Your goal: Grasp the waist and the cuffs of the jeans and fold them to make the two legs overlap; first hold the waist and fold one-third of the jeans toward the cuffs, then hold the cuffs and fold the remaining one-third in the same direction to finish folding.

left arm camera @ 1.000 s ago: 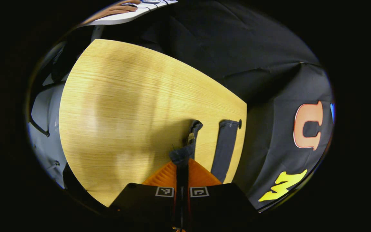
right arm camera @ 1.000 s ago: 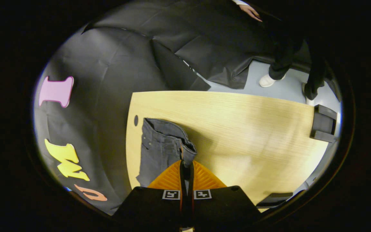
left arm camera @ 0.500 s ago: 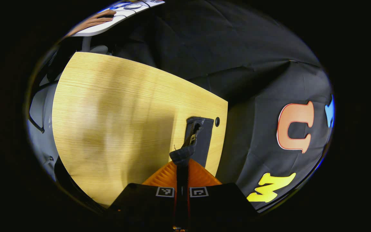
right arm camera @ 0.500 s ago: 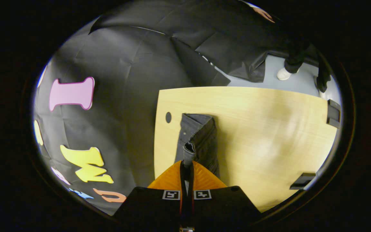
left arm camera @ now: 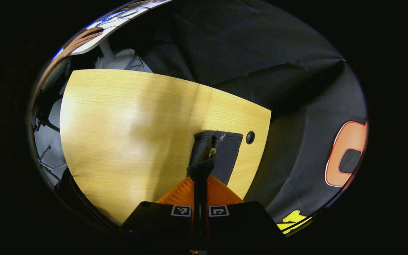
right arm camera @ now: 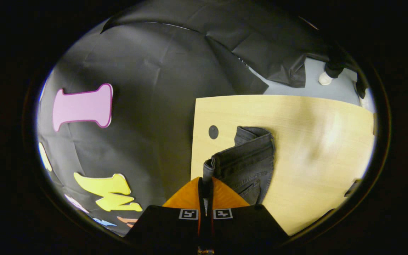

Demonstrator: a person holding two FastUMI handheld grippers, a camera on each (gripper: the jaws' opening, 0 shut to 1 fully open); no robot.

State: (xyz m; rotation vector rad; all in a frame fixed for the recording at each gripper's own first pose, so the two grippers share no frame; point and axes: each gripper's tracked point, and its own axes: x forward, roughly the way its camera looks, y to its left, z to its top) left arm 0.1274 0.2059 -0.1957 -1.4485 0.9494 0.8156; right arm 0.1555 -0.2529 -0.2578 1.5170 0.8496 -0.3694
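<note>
The dark jeans (right arm camera: 250,159) lay on the wooden table (right arm camera: 313,148) beside its round hole (right arm camera: 213,132). The right gripper (right arm camera: 205,177) had its jaws closed on the waistband; the left gripper (left arm camera: 200,173) pinched a cuff (left arm camera: 201,166).

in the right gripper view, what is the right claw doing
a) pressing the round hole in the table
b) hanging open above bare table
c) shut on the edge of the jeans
c: the right claw pinches a raised fold of the jeans over the table.
</note>
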